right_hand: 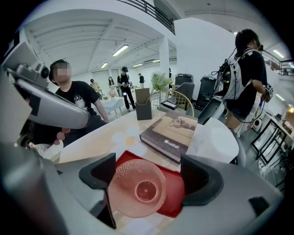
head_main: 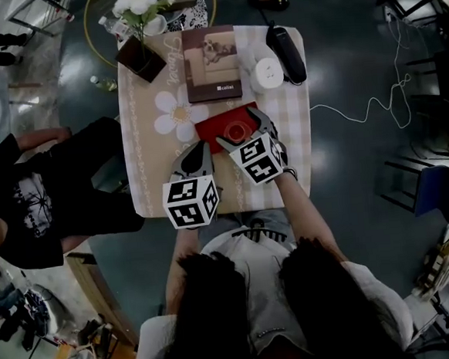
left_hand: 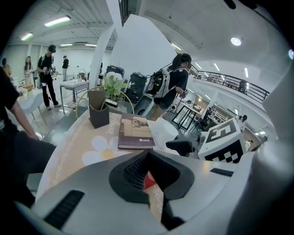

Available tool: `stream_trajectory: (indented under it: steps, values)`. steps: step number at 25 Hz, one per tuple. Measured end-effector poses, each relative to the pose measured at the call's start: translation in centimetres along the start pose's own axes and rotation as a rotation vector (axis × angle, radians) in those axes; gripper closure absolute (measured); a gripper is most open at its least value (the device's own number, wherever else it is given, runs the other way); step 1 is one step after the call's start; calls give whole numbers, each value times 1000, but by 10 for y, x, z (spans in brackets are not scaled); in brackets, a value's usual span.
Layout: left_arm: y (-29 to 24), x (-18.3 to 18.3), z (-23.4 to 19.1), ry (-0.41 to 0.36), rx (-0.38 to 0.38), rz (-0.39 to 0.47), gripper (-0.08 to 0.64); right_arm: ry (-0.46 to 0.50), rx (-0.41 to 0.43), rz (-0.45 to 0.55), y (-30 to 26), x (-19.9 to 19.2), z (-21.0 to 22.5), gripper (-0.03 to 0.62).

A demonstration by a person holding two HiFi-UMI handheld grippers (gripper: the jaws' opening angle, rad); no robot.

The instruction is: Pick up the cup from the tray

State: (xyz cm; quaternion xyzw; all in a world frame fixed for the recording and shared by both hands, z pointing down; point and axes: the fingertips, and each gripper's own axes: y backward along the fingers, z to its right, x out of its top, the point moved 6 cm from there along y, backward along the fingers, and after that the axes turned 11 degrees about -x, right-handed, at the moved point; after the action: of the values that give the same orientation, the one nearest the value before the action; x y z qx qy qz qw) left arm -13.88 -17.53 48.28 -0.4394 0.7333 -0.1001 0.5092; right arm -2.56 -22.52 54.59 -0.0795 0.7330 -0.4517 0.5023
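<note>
A translucent pink cup (right_hand: 138,187) stands on a red tray (right_hand: 177,193) near the front of the table. In the head view the cup (head_main: 240,127) sits in the middle of the tray (head_main: 213,128). My right gripper (right_hand: 149,174) is open and straddles the cup: the left pad is at the cup's rim, the right pad stands clear of it. Seen from above, the right gripper (head_main: 242,129) hangs over the tray. My left gripper (head_main: 195,150) rests to the left of the tray with its jaws together and nothing held; a sliver of red tray (left_hand: 148,180) shows just past its tips (left_hand: 147,172).
Behind the tray lie a dark book (head_main: 211,63), a white round device (head_main: 269,74) and a black handset (head_main: 285,50). A flower-shaped mat (head_main: 177,113) and a dark pot with white flowers (head_main: 139,58) sit at the back left. A person in black (head_main: 40,197) sits at the table's left side.
</note>
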Motion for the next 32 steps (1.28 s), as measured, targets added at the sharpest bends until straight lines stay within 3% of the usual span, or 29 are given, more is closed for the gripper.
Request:
stream_trajectory:
  steps: [19, 32]
  values:
    - [-3, -1, 3, -11, 9, -4, 552, 68, 26, -61, 1, -11, -5, 196]
    - [-7, -5, 19, -44, -34, -12, 552, 23, -29, -61, 32, -24, 17, 197]
